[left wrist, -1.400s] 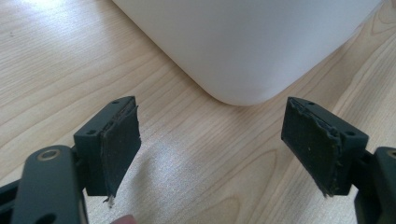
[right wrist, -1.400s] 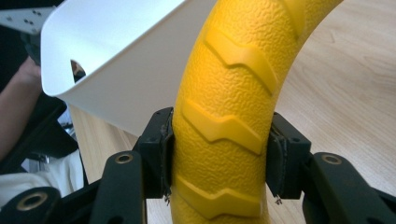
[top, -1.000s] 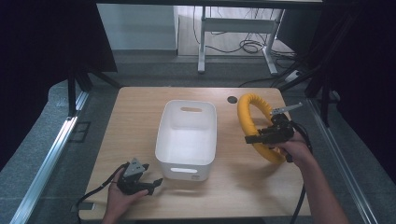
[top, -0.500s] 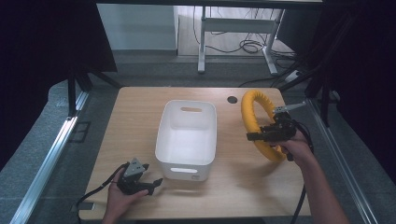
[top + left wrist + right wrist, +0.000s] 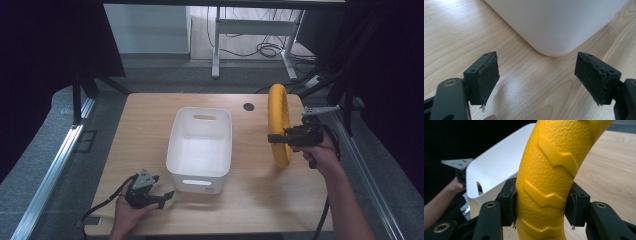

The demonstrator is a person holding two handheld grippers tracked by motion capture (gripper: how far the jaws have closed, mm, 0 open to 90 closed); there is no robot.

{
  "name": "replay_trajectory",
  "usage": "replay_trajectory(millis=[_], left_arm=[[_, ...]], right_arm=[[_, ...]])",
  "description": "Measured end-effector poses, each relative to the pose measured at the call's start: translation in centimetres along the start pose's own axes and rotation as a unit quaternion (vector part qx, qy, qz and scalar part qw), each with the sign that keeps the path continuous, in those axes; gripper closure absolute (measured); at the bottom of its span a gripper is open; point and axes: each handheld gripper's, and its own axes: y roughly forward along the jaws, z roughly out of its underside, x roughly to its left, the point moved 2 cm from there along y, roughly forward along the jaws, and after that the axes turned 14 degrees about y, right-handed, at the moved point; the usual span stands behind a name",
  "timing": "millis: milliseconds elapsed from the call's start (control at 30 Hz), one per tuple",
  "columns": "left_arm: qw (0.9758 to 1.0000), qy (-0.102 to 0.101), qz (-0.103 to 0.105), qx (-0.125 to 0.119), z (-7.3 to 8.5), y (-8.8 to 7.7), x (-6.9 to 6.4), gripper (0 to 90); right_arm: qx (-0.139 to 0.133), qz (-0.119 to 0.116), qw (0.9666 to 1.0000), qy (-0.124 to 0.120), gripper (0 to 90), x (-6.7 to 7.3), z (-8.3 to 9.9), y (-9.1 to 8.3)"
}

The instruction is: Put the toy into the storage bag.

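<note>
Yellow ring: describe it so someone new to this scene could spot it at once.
Start at the wooden table with the white bin in its middle. To the bin's right, the right gripper clamps the yellow ring, standing it on edge. It is the one bright yellow item, with a pebbled surface and raised tread-like ridges.

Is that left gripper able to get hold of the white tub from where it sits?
Probably yes: the left gripper is open, the white tub corner just ahead, bare table between.
</note>
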Motion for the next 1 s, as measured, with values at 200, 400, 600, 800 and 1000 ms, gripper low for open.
replay_trajectory(millis=[200, 400, 600, 800, 1000], left_arm=[[1.0000, 0.001, 0.001, 0.002, 0.0, 0.0, 0.0, 19.7], [1.0000, 0.000, 0.001, 0.000, 0.0, 0.0, 0.0, 19.6], [1.0000, 0.001, 0.001, -0.002, 0.0, 0.0, 0.0, 19.7], [1.0000, 0.001, 0.000, -0.001, 0.0, -0.1, 0.0, 19.6], [1.0000, 0.002, 0.001, 0.001, 0.0, 0.0, 0.0, 19.6]], right_arm=[[-0.018, -0.013, 0.9997, -0.008, 50.7, 0.9, -0.2, 0.1], [-0.044, -0.019, 0.9988, -0.016, 50.5, 2.0, -0.3, 0.1], [-0.087, -0.025, 0.9956, -0.025, 50.4, 3.5, -0.5, 0.3], [-0.146, -0.026, 0.9885, -0.027, 50.3, 4.7, -0.4, 1.3], [-0.179, -0.019, 0.9834, -0.024, 50.2, 5.4, -0.1, 2.0]])
